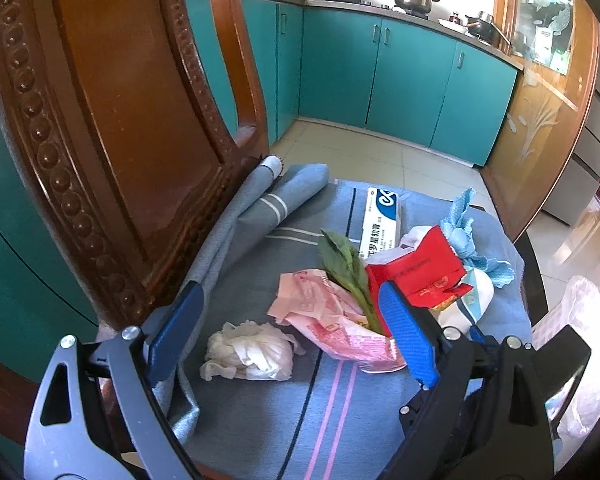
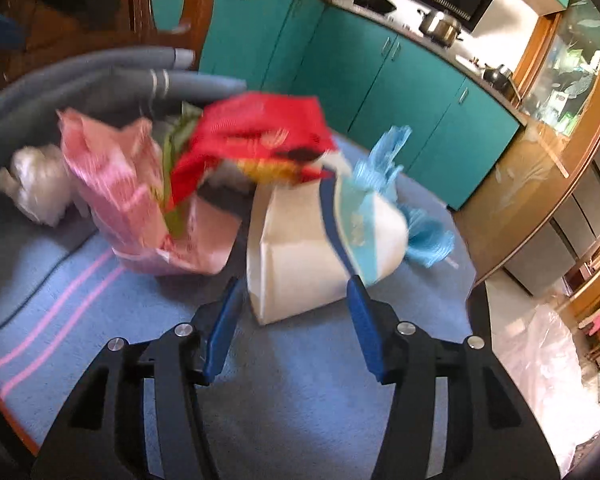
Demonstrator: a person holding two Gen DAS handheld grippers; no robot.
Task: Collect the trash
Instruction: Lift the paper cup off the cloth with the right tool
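Observation:
Trash lies on a blue striped cloth over a table. In the left wrist view I see a crumpled white tissue, a pink wrapper with a green leaf, a red packet, a white paper cup, blue crumpled paper and a white medicine box. My left gripper is open, its jaws either side of the pink wrapper. My right gripper is open, its tips at the base of the tipped paper cup. The red packet and pink wrapper lie beyond.
A carved wooden chair back stands at the table's left. Teal kitchen cabinets with pots line the far wall. A wooden cabinet is at the right. A clear plastic bag lies on the floor beside the table's right edge.

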